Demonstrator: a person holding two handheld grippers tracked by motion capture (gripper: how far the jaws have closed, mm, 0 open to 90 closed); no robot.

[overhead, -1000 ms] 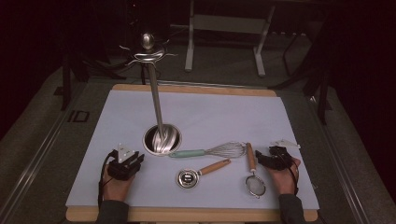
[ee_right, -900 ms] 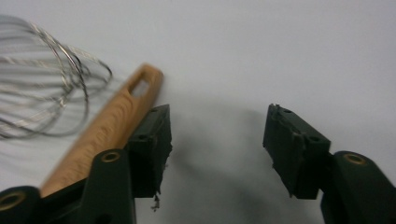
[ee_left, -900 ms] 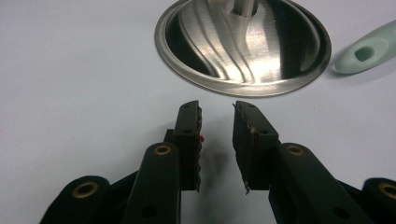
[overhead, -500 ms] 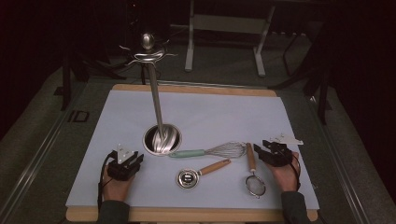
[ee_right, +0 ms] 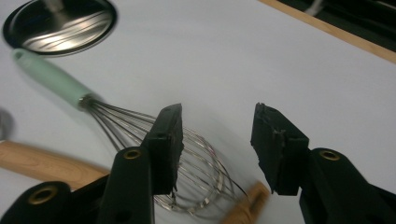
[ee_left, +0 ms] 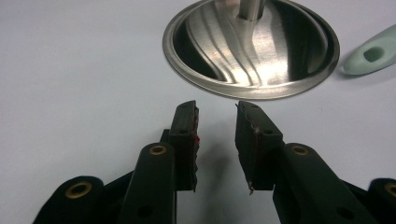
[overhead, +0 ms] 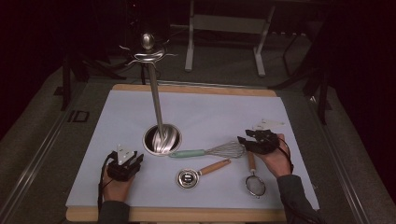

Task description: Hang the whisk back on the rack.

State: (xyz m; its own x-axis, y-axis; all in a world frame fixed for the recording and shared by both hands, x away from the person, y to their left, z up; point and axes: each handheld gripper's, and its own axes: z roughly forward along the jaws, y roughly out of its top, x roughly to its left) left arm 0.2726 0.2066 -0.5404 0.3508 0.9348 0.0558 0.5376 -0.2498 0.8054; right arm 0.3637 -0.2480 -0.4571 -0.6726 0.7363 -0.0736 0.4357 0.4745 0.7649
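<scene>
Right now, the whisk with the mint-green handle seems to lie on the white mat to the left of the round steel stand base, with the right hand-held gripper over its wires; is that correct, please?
Not quite: the whisk lies to the right of the steel stand base, not the left, as the high view shows. It is on the white mat, and the right hand-held gripper hangs open over its wires.

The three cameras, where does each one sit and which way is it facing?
High view: above the near edge, looking forward and down on the white mat; both hands and forearms show.
Left gripper view: on the left claw, looking along its open jaws at the steel stand base.
Right gripper view: on the right claw, jaws apart above the whisk.
Shared: both gripper views show the base and the whisk's green handle.
</scene>
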